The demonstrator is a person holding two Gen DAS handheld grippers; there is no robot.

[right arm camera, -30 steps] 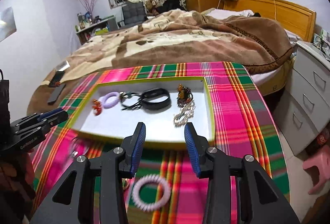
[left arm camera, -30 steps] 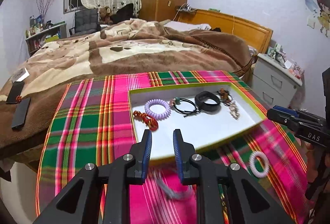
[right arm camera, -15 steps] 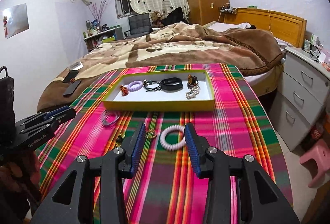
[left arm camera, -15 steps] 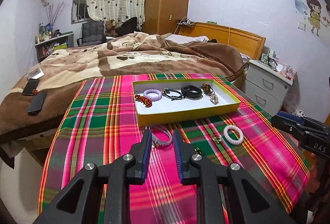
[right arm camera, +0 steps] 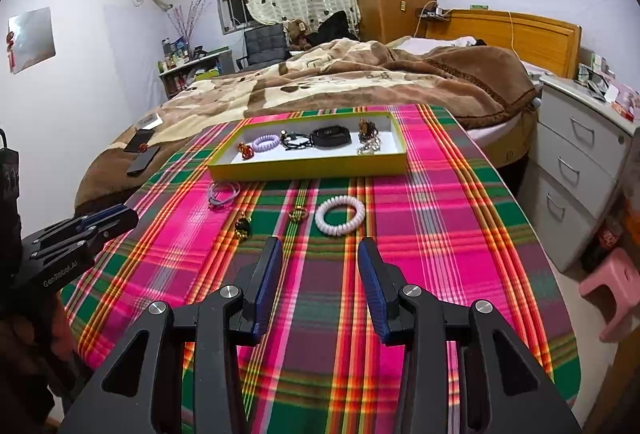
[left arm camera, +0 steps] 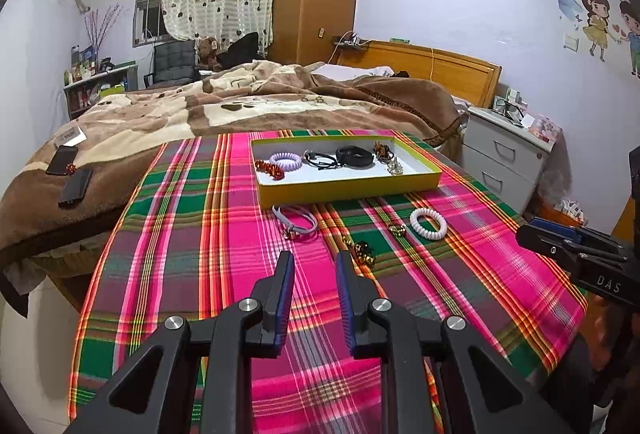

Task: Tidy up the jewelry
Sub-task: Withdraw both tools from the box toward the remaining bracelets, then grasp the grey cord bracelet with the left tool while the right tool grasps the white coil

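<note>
A yellow-rimmed white tray (left arm camera: 348, 190) (right arm camera: 308, 166) sits on the plaid cloth and holds a purple coil tie (left arm camera: 285, 157), a black band (left arm camera: 354, 155) and other pieces. In front of it lie a lilac bracelet (left arm camera: 296, 222) (right arm camera: 224, 192), a white coil tie (left arm camera: 428, 223) (right arm camera: 340, 214), a small gold ring (left arm camera: 397, 230) (right arm camera: 299, 214) and a black-and-gold piece (left arm camera: 362, 250) (right arm camera: 243, 226). My left gripper (left arm camera: 314, 264) is open and empty, held back above the near cloth. My right gripper (right arm camera: 320, 250) is open and empty, just short of the white coil tie.
The plaid-covered table (left arm camera: 200, 234) ends at a bed with a brown blanket (left arm camera: 240, 106) behind. Phones (left arm camera: 74, 186) lie on the bed at left. A white drawer unit (right arm camera: 580, 162) and a pink stool (right arm camera: 612, 286) stand at right.
Both grippers have pulled back and up from the tray, so the loose pieces on the cloth now show in front of them. Both stay open and empty.
</note>
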